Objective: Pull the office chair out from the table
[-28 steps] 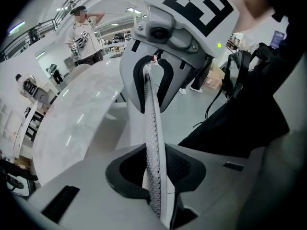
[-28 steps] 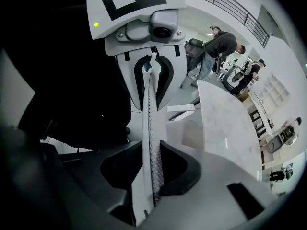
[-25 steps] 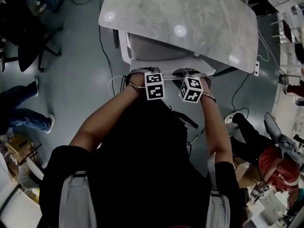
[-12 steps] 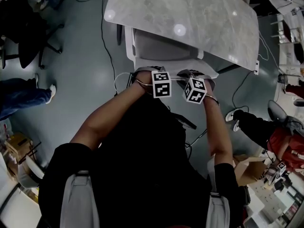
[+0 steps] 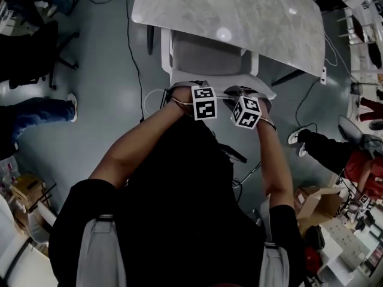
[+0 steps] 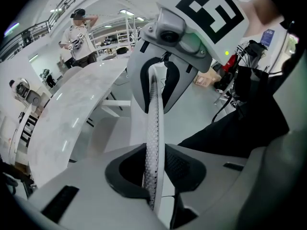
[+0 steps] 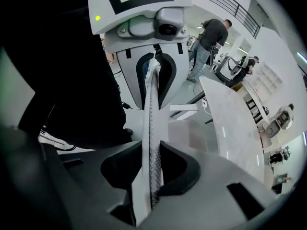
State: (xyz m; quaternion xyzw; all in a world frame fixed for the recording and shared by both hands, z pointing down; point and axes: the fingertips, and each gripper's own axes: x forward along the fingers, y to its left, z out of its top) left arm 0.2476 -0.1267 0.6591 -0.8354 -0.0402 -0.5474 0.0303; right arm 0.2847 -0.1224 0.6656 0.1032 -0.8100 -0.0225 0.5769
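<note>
Pull step in hand. The office chair point(image 5: 206, 55) sits at 12 o'clock from the person, with its seat partly under the near edge of the table point(image 5: 239, 11) and its backrest point(image 6: 152, 128) toward the body.

The left gripper point(image 6: 156, 171) is clenched on the thin mesh top edge of the backrest. The right gripper point(image 7: 151, 171) is clenched on the same edge, just beside it.

Risks, as judged:
- Both tools point steeply down, so a level pull loads the pads sideways and the narrow edge may slide out.
- Uneven force between the hands would swivel the seat, and an armrest point(image 5: 166, 49) could knock the table.
- A cable point(image 5: 133, 52) runs over the floor at the chair's 9 o'clock. A caster could snag on it.
- The person stands close at 6 o'clock, so the chair may roll into the legs.
</note>
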